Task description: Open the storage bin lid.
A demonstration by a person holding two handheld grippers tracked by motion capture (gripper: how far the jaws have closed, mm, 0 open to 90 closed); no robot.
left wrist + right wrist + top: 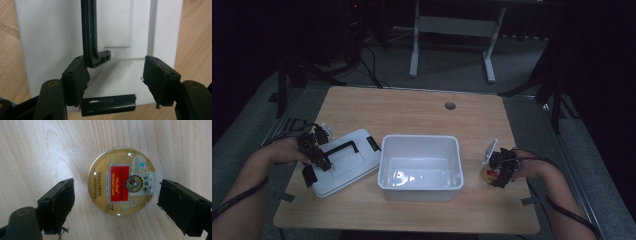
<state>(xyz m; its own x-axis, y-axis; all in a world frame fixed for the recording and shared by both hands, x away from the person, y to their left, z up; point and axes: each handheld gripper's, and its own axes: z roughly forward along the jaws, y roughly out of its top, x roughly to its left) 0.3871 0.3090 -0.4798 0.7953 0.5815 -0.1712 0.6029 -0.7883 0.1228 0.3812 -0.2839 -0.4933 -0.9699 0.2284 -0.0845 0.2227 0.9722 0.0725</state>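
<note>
Right gripper point(113, 202) agape astride candy tin point(122, 181) (pads clear of it)

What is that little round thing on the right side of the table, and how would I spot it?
Start at the white tub in the middle of the wooden table and look to its right. There, under the right gripper, lies a small flat tin: round, gold, with a red label.

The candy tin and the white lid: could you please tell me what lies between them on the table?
The open white bin sits between the candy tin and white lid, in the high view.
</note>
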